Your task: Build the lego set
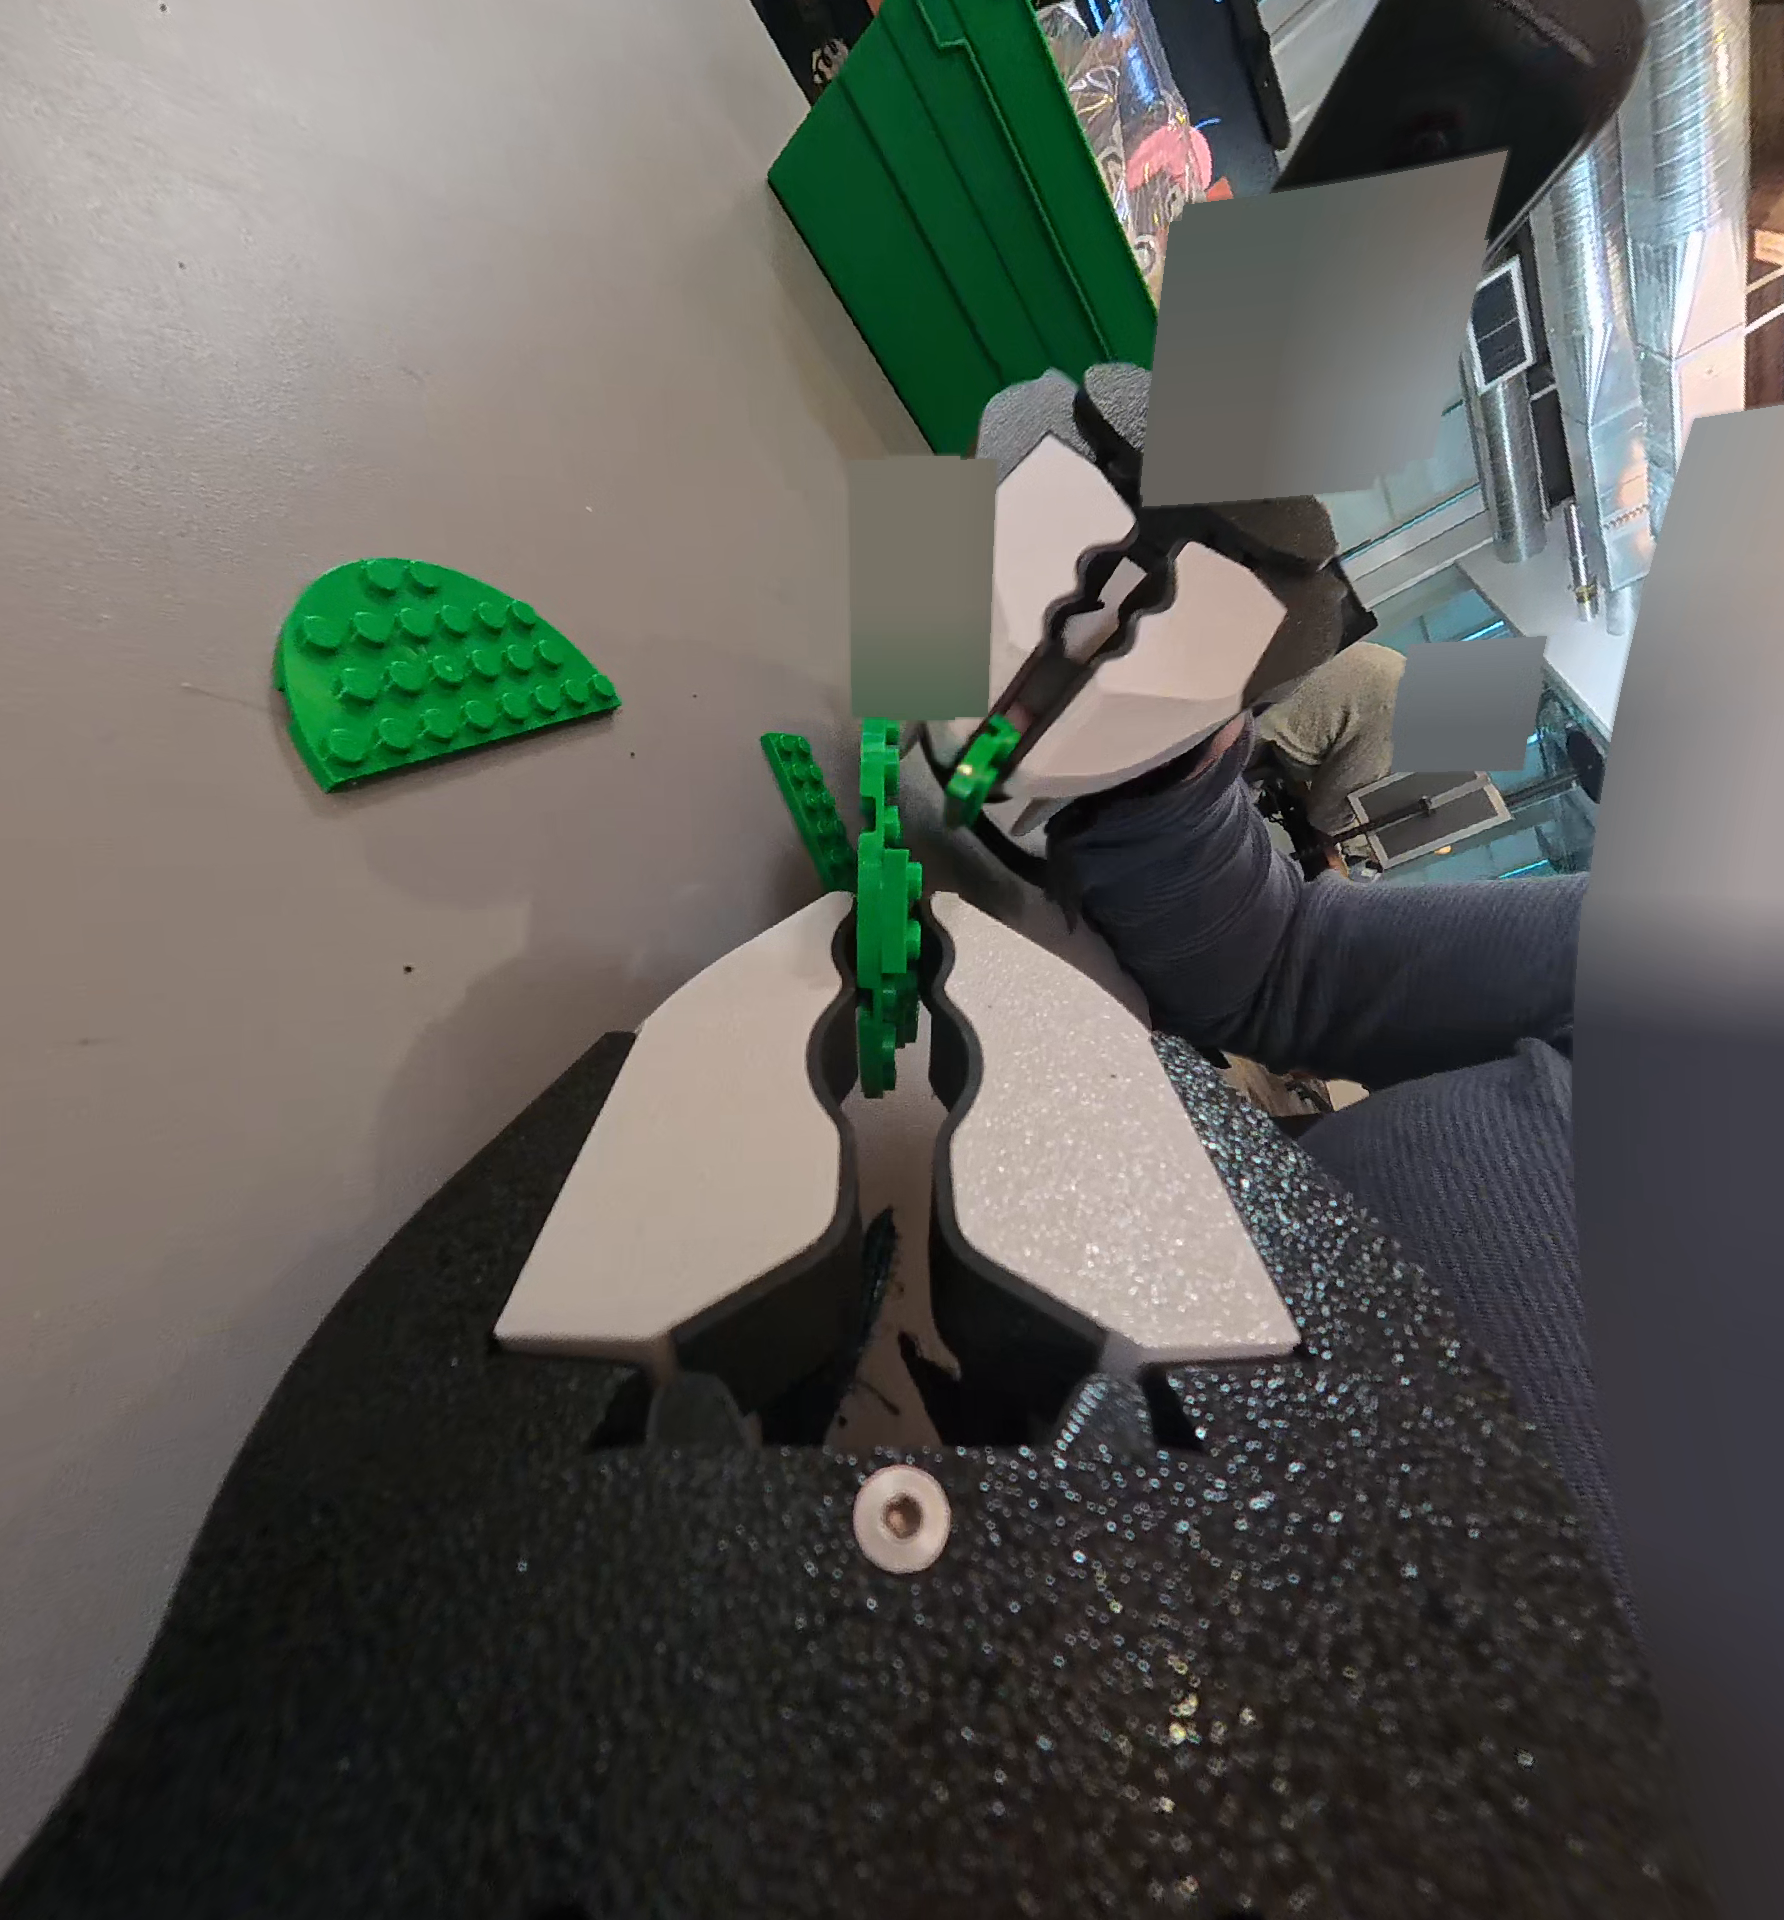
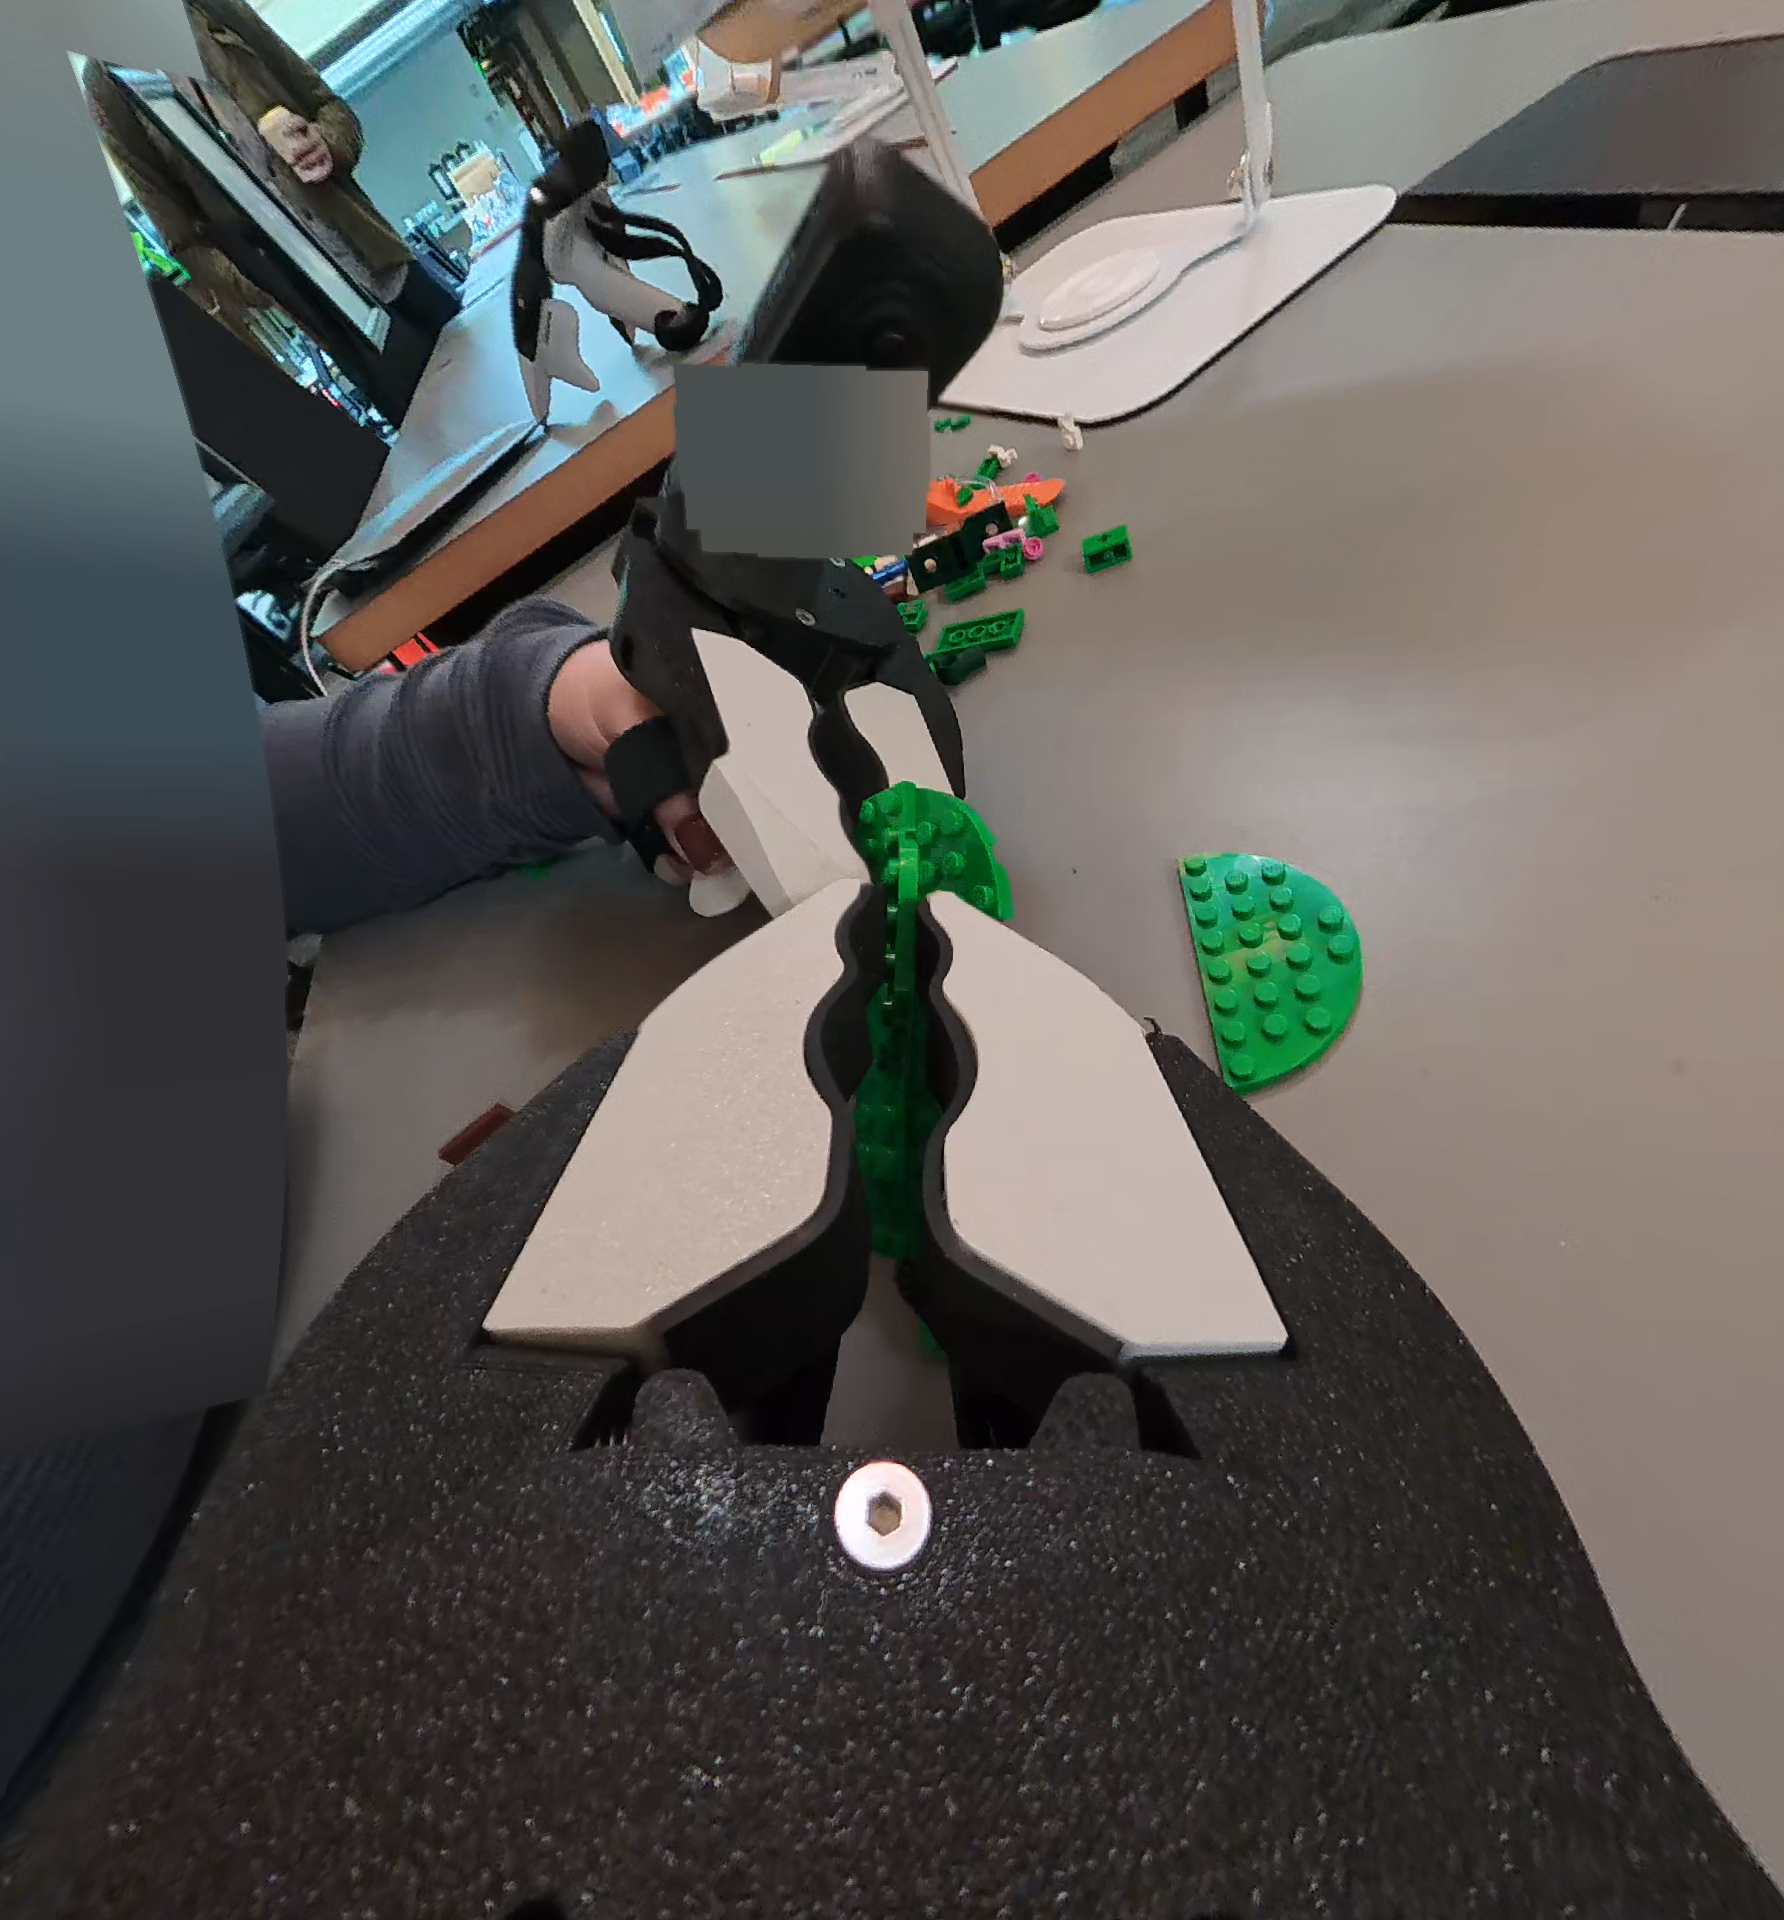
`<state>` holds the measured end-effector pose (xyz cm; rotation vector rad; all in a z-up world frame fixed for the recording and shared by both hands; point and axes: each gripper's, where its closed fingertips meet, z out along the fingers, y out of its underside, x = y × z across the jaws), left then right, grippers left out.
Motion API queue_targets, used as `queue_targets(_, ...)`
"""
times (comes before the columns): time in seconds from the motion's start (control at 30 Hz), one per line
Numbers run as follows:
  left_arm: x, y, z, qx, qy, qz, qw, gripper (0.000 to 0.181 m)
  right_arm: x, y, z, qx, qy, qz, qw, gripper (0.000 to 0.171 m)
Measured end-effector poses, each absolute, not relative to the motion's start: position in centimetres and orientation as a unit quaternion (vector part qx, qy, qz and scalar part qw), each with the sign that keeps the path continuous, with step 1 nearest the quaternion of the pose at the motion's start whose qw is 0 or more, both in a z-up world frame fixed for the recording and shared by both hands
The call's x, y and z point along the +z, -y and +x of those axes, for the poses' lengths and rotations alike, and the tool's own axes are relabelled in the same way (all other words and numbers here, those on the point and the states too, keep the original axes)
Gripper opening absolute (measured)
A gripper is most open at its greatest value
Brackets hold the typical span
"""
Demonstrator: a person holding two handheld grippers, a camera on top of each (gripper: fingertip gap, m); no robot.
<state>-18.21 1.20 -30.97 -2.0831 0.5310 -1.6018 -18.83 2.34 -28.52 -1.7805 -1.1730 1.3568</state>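
My left gripper (image 1: 888, 914) is shut on a green half-round plate (image 1: 880, 862), seen edge-on here and with its studs showing in the right wrist view (image 2: 945, 847). My right gripper (image 2: 893, 899) is shut on a long green plate (image 2: 903, 1049), also edge-on. The two grippers face each other above the table, and the two held plates meet or overlap at the tips. The right gripper (image 1: 981, 758) and the left gripper (image 2: 898, 800) each show in the other's view. A narrow studded green plate (image 1: 803, 805) sits just behind; I cannot tell what it is attached to.
A second green half-round plate (image 1: 431, 675) lies flat on the grey table (image 1: 244, 1039), also in the right wrist view (image 2: 1272, 966). A pile of loose green, orange and pink bricks (image 2: 981, 561) lies farther back. A green box (image 1: 971, 229) and a white stand base (image 2: 1179, 301) sit at the table's edges. My two grippers' fingertips are within a few centimetres of each other.
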Motion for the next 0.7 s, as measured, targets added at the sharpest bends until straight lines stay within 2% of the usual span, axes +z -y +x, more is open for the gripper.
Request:
queue_targets(0.23,-30.9,-1.3,-18.3,-0.582,-0.19,-0.756,0.231,0.008,-28.6,-3.2,-15.9,0.432,0.499,-0.684,0.312,0.005)
queue_targets(0.4,-30.2,-1.0,-18.1,-0.589,-0.209,-0.739,0.251,0.008,-27.0,-2.7,-16.6,0.509,0.446,-0.678,0.287,0.005)
queue_targets(0.53,-28.4,-0.6,-18.2,-0.63,-0.213,-0.697,0.268,0.008,-26.8,-1.3,-17.7,0.557,0.437,-0.668,0.23,0.004)
queue_targets(0.7,-26.7,-1.1,-18.1,-0.672,-0.163,-0.659,0.297,0.008,-25.7,-1.3,-17.8,0.54,0.441,-0.683,0.217,0.005)
